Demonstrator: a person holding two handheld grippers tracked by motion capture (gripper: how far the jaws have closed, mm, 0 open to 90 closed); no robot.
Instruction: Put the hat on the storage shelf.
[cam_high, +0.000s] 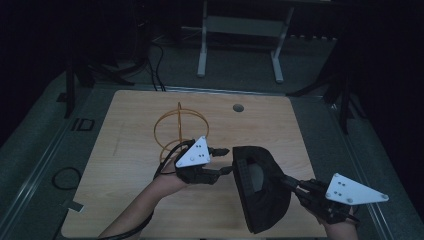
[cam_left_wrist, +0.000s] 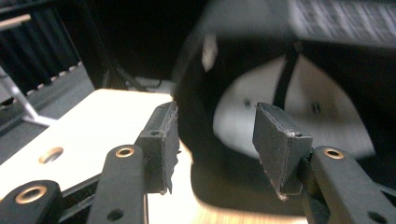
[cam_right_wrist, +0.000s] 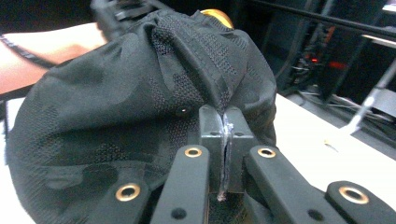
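Right tongs (cam_right_wrist: 225, 140) clenched on the cap (cam_high: 260, 187), pinching a fold of its black mesh crown; jaws pressed together with fabric between them in the right gripper view. Cap is held over the near-right part of the bench (cam_high: 130, 200), tipped on its side, opening facing left toward the left tongs (cam_high: 226, 161); cannot tell whether its lower edge touches the bench.

Left tongs released, jaws wide apart, tips just beside the cap's left edge. In the left gripper view the cap's light inner lining (cam_left_wrist: 299, 116) sits right beyond the pads (cam_left_wrist: 275, 140), and the cap's dark rim lies between the jaws; contact not clear, picture is blurred there.

Orange wire frame (cam_high: 177, 127) stands on the bench behind the left hand (cam_high: 172, 177). Small round hole (cam_high: 238, 107) near the bench's far edge.
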